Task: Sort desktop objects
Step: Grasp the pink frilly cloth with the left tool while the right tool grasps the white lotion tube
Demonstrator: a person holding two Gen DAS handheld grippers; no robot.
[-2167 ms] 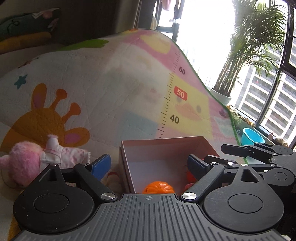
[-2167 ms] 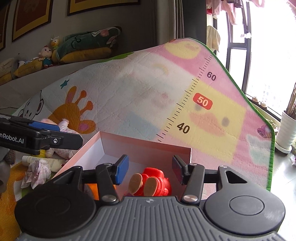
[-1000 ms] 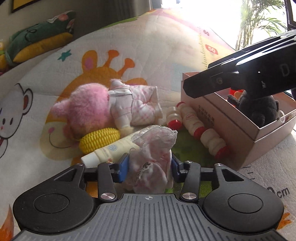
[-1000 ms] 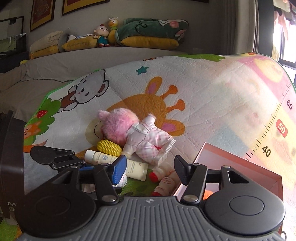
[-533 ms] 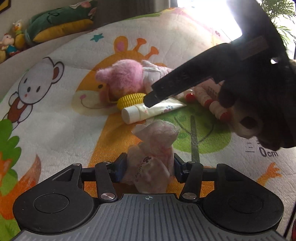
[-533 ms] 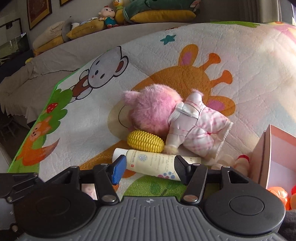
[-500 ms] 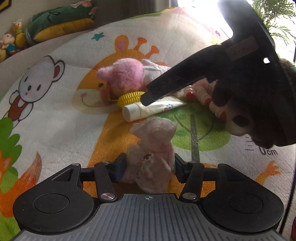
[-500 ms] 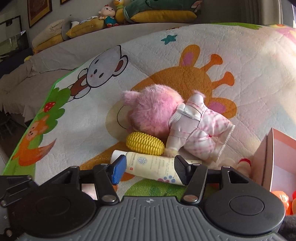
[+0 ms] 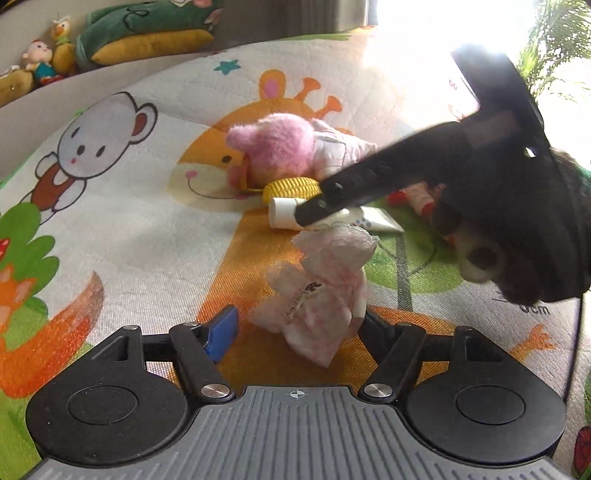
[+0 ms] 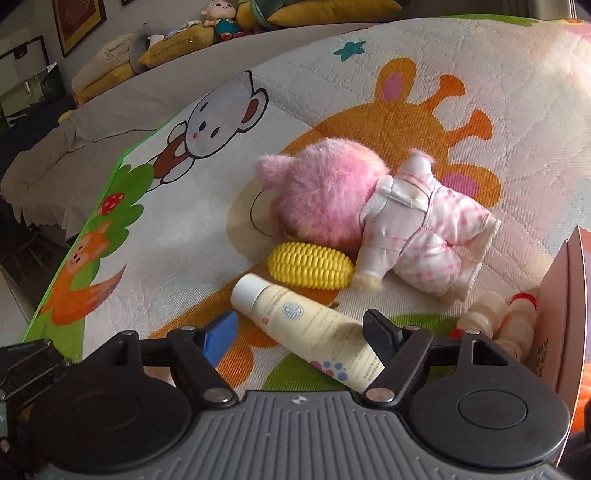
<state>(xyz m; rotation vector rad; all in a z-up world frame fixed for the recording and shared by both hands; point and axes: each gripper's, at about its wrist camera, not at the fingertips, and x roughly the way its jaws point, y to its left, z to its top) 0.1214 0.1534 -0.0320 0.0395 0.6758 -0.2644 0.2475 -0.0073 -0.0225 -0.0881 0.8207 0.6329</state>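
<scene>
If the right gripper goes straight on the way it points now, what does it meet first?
Most likely the cream tube. It lies slantwise on the mat, partly between the opening jaws of the right gripper, which do not press it. Beyond it are the yellow toy corn and the pink plush doll. Depth is uncertain.

Cartoon play mat (image 10: pixel 480 74) with bear and giraffe prints, cushions (image 9: pixel 147 40) and small dolls (image 9: pixel 37 62) on a ledge, framed picture (image 10: pixel 79 22)

1 doll (image 10: pixel 373 221), 1 corn (image 10: pixel 310 266), 1 tube (image 10: pixel 306 332).

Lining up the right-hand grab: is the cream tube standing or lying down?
Lying down: the cream tube rests flat on the mat, white cap toward the toy corn.
</scene>
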